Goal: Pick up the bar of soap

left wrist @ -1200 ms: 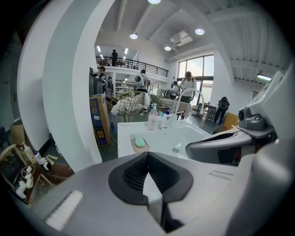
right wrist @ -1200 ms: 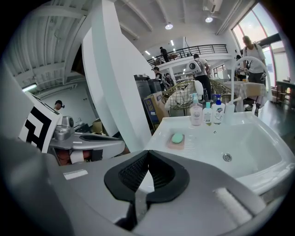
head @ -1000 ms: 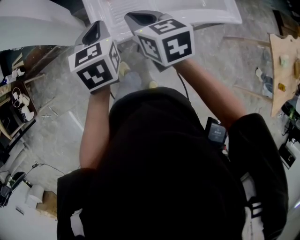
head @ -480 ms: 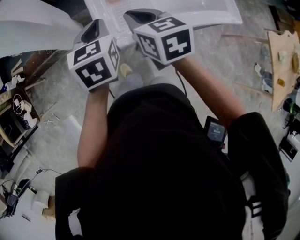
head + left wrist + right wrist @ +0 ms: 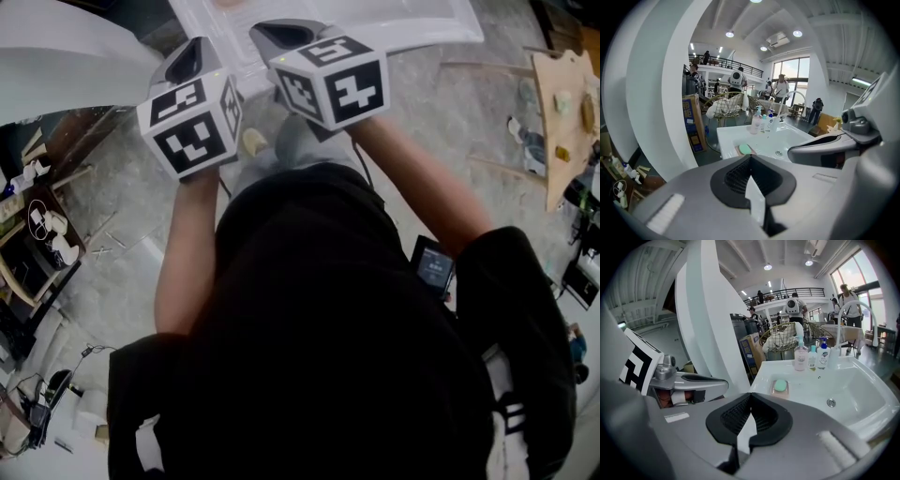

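Bar of soap (image 5: 780,386): pale green, lying flat in a pinkish soap dish (image 5: 781,395) on the near left rim of a white sink (image 5: 761,373). Nothing touches it.

From the right gripper (image 5: 750,395), the soap lies ahead and a little right of the tips, well apart. Jaws closed together, nothing between the pads.

From the left gripper (image 5: 750,158), the soap is straight ahead, just above the tips in that gripper's view and a shade to their left, also apart. Jaws likewise closed, holding nothing.

Both grippers are side by side and near each other, pointing down toward the sink. Each shows at the edge of the other's view.

Farther beyond the soap, along the back rim: a pink pump bottle (image 5: 801,357) and two smaller bottles (image 5: 818,356) standing upright in a row, beside the arched faucet (image 5: 840,333). The drain (image 5: 830,402) sits in the basin to the right of the soap.

Past the sink are a wicker chair (image 5: 780,336) and people on a railed upper level. The head view shows bare forearms (image 5: 187,253) behind the marker cubes, over a grey floor (image 5: 122,244).
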The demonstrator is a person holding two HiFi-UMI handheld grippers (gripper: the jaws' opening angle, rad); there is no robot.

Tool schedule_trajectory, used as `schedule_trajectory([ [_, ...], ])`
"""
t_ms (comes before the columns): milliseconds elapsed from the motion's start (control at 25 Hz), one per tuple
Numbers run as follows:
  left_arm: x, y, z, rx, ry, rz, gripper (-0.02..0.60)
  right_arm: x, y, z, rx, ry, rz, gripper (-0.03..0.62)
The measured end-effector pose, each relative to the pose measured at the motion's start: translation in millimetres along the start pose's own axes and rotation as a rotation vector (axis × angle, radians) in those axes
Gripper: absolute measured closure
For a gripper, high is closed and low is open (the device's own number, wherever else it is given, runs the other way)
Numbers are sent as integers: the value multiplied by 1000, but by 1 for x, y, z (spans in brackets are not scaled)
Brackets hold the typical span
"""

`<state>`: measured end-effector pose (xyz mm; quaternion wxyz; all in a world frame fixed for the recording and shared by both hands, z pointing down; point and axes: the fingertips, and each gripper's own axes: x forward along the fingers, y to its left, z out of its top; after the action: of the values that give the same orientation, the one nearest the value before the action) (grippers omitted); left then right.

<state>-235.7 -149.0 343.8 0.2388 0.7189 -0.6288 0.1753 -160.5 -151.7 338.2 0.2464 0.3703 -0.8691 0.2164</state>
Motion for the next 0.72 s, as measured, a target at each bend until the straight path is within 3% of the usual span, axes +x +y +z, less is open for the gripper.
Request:
schedule_trajectory([
  [720, 41, 5, 24, 16, 13, -4, 584, 29, -33, 27, 9, -13, 1, 582],
])
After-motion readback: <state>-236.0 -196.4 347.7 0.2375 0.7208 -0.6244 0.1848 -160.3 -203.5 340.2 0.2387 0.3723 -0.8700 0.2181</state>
